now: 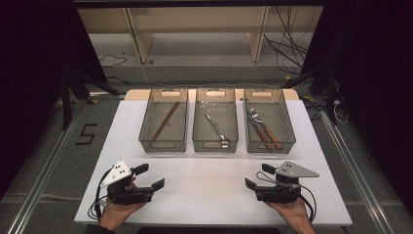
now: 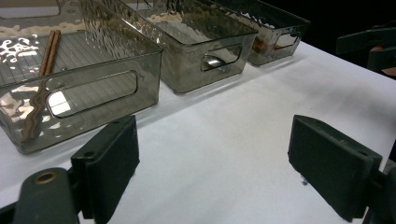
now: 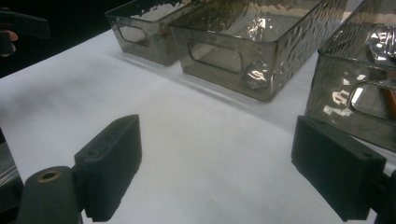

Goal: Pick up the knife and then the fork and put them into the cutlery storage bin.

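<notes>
Smoky clear bins [image 1: 163, 145] hold chopsticks [image 1: 164, 121], cutlery.

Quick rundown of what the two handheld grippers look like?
Both the left gripper and the right gripper are black, each with two blocky rectangular jaws. Each carries a grey three-cornered plate on top, dotted with small dark holes, and trails a black cable. Both hands are bare, with no gloves visible.

Black "5" marked on grey floor [image 1: 58, 146] left of table, no other readable txt
</notes>
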The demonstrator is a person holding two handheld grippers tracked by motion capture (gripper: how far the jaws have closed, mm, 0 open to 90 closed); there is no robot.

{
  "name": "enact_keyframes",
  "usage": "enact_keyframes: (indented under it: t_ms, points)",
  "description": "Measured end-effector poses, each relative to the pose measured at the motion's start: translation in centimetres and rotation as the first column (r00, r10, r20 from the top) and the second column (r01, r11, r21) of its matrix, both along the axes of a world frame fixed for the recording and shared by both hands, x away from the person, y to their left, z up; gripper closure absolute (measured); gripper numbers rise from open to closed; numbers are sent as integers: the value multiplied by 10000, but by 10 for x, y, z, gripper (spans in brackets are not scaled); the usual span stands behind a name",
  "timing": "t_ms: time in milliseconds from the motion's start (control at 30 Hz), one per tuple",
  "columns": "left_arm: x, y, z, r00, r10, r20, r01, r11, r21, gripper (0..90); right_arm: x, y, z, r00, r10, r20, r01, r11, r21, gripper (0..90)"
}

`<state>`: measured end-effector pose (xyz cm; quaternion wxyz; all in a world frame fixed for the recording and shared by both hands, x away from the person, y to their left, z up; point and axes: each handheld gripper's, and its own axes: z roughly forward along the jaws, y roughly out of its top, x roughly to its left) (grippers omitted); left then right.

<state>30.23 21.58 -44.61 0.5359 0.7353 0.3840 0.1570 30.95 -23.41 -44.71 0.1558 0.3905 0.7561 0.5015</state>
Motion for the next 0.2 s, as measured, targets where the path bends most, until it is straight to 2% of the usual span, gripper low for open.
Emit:
enact_keyframes:
  t_ms: [200]
  points:
    - [0, 0, 0, 10000, 5, 3, -5, 10000, 7, 160, 0, 0, 0, 10000, -14, -1, 14, 10000, -21, 166]
